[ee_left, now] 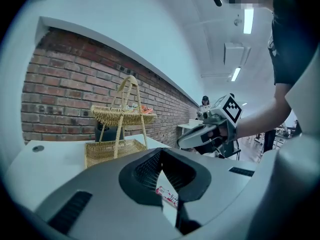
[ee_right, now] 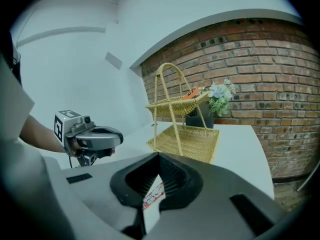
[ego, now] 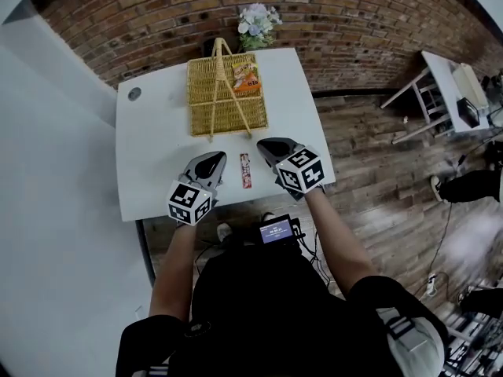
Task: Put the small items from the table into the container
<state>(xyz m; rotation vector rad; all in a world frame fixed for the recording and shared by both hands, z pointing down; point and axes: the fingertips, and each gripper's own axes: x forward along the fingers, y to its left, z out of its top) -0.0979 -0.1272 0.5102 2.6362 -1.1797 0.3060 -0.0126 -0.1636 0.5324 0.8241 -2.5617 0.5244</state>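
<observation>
- Small red-and-white packet (ego: 246, 170): I find it lying flat on the white desk (ego: 157, 148), near the front edge, its long side running toward the basket
- It lies between my two grippers and neither one touches it
- In both gripper views the same packet (ee_right: 152, 196) shows on the desk beyond the closed tips, not gripped
- Left gripper (ego: 216, 157): jaws fully together, nothing held; it hovers just left of the packet and points toward the basket
- Right gripper (ego: 265, 144): jaws fully together, nothing held; it hovers just right of the packet, its tips a little nearer the basket than the left one's
- Wicker basket (ego: 226, 93): two tiers under a tall looped handle, upright at the back middle of the desk, apart from the packet and from both grippers
- Orange packet (ego: 245, 79): it rests on the upper tier of the basket, on the right-hand side in the head view
- The lower tier (ee_right: 185, 139) appears bare in the right gripper view
- Vase of pale flowers (ego: 258, 23): it stands behind the basket against the brick wall (ego: 354, 22)
- Small dark round fitting (ego: 134, 93): set in the desk's far left corner
- Wooden floor (ego: 369, 155): visible to the right of the desk
</observation>
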